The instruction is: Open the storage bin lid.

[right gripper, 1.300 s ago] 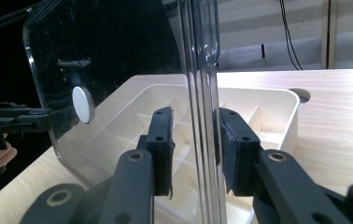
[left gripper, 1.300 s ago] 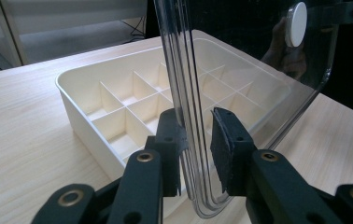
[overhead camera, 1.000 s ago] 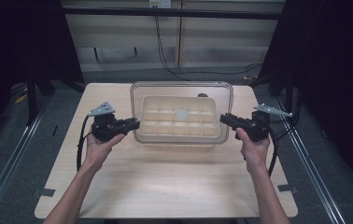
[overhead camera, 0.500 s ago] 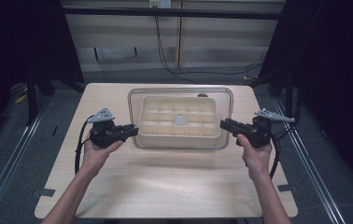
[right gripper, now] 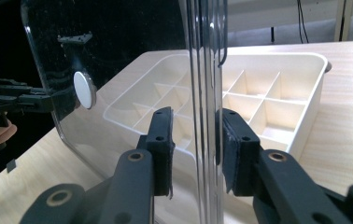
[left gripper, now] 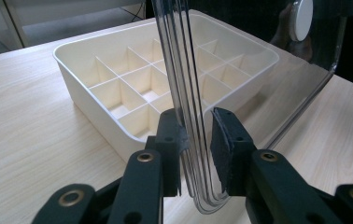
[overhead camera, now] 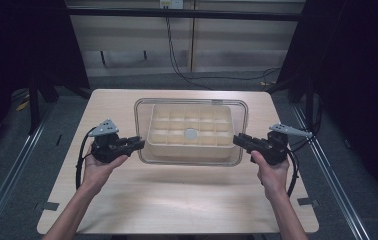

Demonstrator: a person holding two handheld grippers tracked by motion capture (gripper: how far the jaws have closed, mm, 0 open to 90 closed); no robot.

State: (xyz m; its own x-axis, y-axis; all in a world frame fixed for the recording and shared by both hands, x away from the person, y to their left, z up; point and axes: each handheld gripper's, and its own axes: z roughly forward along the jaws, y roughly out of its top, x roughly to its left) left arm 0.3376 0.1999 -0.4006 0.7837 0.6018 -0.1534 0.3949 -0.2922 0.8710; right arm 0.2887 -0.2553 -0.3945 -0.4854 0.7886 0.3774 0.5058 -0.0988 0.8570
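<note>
Clear plastic lid (overhead camera: pixel 192 159) sat at table centre, held level over the cream divided tray (overhead camera: pixel 189 131), with a white round knob (overhead camera: pixel 190 133) in the lid's middle. The lid overhung the tray on all sides; whether it rested on the tray rim or hung just above it couldn't be told from the high view. Its long axis ran 9 to 3 o'clock, short ends facing the two hands.

Left gripper (overhead camera: pixel 136 144) came in from 9 o'clock, jaws pinching the lid's left edge; in the left gripper view the ridged clear rim (left gripper: pixel 194 154) stood between the pads (left gripper: pixel 221 149). Right gripper (overhead camera: pixel 239 140) came in from 3 o'clock, jaws clamped the same way on the right edge (right gripper: pixel 207 140).

Each hand was as near to its end as the other, grips opposite along the long axis. My read: the next move is a two-handed carry, and both ends have to rise or sink evenly or the lid tips. Wooden table (overhead camera: pixel 177 200) spread bare toward 6 o'clock, with room to set the lid down.
</note>
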